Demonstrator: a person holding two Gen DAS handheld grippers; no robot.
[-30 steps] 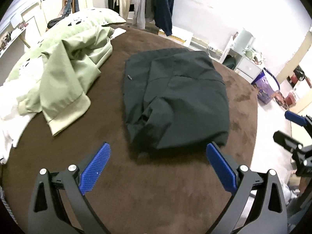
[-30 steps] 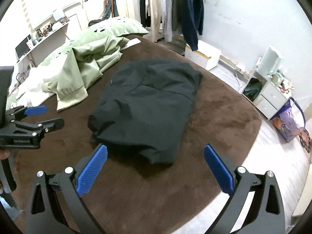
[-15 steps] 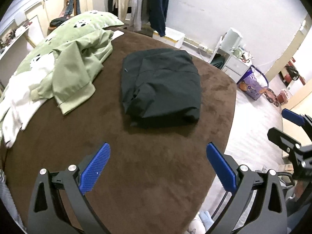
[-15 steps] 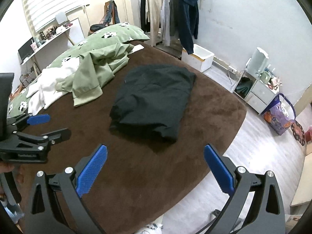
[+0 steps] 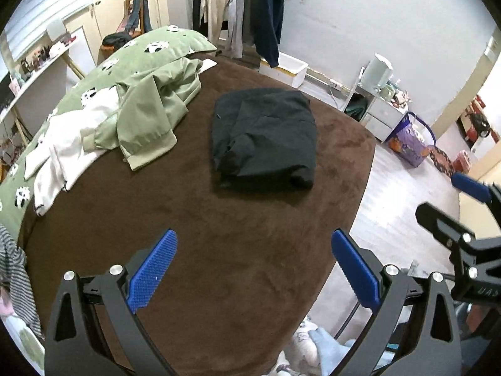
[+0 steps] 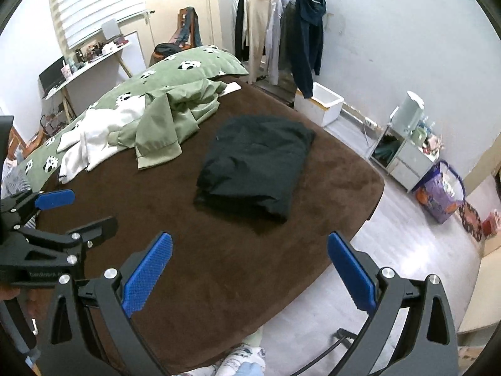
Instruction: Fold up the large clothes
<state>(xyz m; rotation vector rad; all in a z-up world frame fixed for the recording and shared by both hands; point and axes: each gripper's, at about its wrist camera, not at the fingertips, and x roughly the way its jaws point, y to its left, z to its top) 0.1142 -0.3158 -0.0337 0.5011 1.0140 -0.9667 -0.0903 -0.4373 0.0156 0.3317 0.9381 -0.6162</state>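
Note:
A black garment (image 5: 264, 138) (image 6: 255, 164) lies folded into a compact rectangle on the brown bed cover (image 5: 194, 250) (image 6: 219, 266). My left gripper (image 5: 253, 269) is open and empty, held well back from the garment above the near part of the bed. My right gripper (image 6: 249, 271) is open and empty too, above the bed's near corner. Each gripper shows at the edge of the other's view: the right gripper (image 5: 463, 210) and the left gripper (image 6: 59, 216).
A crumpled green garment (image 5: 153, 112) and a white garment (image 5: 65, 150) lie on the bed's left side by a panda-print duvet (image 6: 188, 69). A clothes rack (image 6: 281, 31), a white box (image 6: 322, 103), a small cabinet (image 6: 407, 156) and a purple bag (image 6: 441, 191) stand along the wall.
Both grippers have drawn back and up from the folded black garment, which now looks smaller and farther away. More of the bed and floor shows. Both stay open.

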